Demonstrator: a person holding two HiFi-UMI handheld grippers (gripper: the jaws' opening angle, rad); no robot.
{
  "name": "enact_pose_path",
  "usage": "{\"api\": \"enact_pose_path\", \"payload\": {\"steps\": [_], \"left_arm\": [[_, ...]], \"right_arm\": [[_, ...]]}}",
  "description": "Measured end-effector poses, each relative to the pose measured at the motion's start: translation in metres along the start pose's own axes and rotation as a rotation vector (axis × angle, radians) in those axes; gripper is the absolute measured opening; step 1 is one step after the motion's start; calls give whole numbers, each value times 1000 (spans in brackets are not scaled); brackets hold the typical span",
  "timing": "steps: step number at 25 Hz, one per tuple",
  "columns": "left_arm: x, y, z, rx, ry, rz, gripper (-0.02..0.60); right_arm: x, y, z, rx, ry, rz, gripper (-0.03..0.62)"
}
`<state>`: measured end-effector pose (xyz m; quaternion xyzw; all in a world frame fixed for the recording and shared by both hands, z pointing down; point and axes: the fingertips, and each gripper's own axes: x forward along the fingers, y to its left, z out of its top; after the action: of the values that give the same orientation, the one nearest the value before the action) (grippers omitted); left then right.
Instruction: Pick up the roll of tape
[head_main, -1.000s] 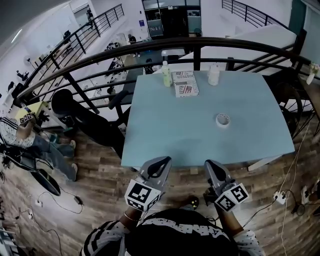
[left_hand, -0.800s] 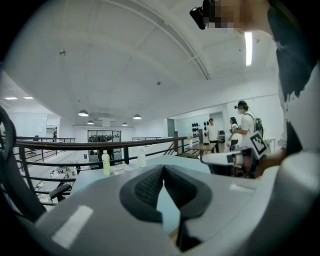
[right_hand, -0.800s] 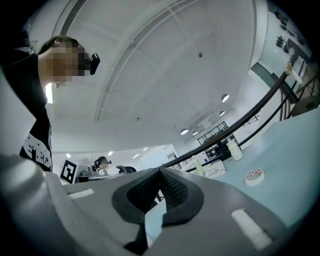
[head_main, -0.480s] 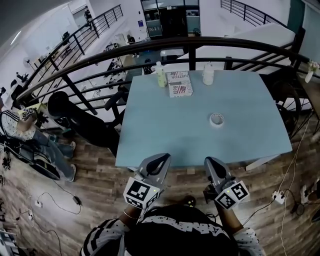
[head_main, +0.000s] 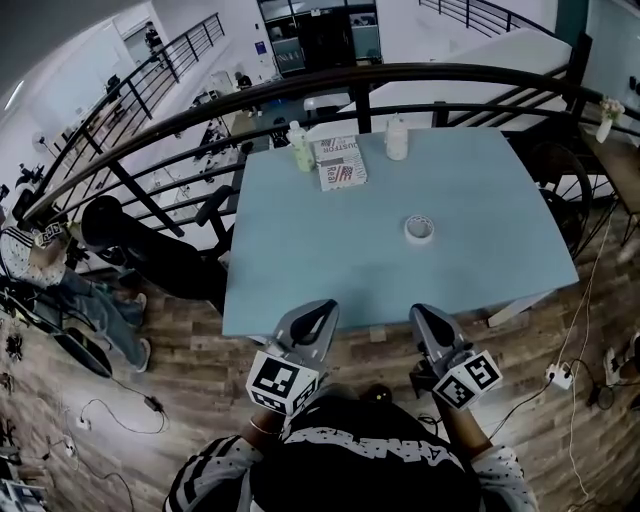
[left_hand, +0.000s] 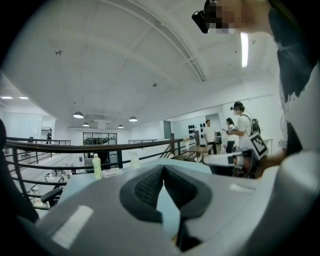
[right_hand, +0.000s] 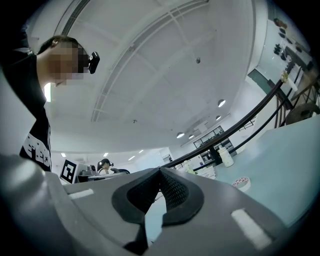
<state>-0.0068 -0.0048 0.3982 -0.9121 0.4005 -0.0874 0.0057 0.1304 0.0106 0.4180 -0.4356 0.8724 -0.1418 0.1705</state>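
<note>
Pale blue table (head_main: 330, 250) filling mid-frame, dark railing (head_main: 362, 105) behind. Roll of tape (head_main: 419, 229) flat on it, right of centre, well apart from both grippers. Left gripper (head_main: 321, 306) and right gripper (head_main: 421, 312) low in frame by the near edge, each closed tight on nothing. Likely trouble: arriving with jaws closed and shoving the roll across the smooth top, or pinching only the rim and tipping it. Booklet (head_main: 340, 162) at upper middle, print reading roughly "JUSTFOR"; red marks on the roll's side too small to read.
</note>
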Motion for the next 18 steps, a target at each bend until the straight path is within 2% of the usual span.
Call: {"api": "enact_pose_path", "payload": {"steps": [10, 13, 18], "left_arm": [[4, 9, -6, -11, 12, 26, 0], [11, 18, -3, -7, -8, 35, 0], [24, 23, -5, -9, -3, 18, 0]], "right_arm": [[9, -10, -4, 2, 15, 9, -3], [15, -15, -2, -4, 13, 9, -3], [22, -30, 1, -10, 13, -15, -3]]}}
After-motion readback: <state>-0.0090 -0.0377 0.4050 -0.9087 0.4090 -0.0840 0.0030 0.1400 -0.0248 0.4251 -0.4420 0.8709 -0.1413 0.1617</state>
